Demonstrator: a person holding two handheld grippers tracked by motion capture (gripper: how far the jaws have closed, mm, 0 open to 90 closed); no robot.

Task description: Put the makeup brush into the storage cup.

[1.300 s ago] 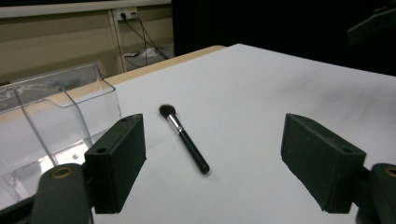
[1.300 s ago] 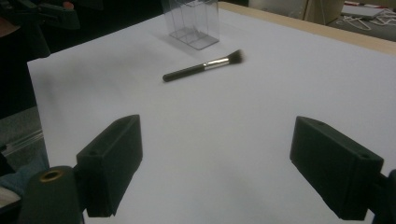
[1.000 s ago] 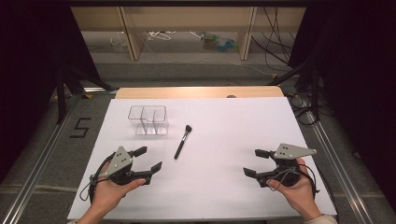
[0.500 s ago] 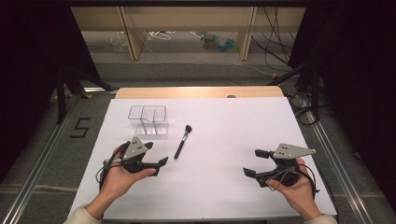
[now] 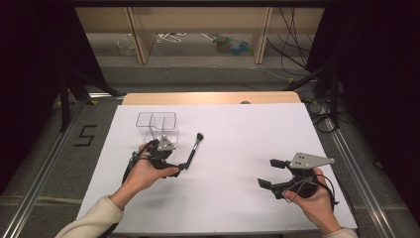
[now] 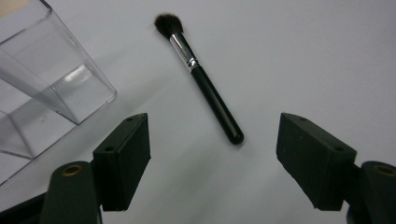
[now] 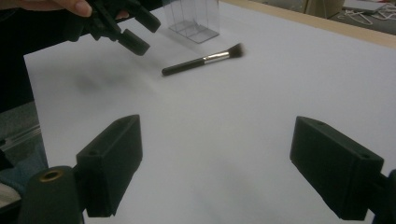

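Black-handled makeup brush [image 6: 201, 74] lies flat on the white table cover [image 5: 237, 129], bristles pointing away, just right of the clear two-compartment organiser [image 5: 156, 127]. Left gripper [image 6: 212, 156] hovers at the handle end, jaws spread, not touching. Right gripper [image 5: 271, 174] rests well apart, jaws spread, holding nothing.

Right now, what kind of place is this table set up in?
Probably a lab recording rig: a white-covered table inside dark curtains, loose cables on the floor behind, and a handheld left gripper nearing a makeup brush.
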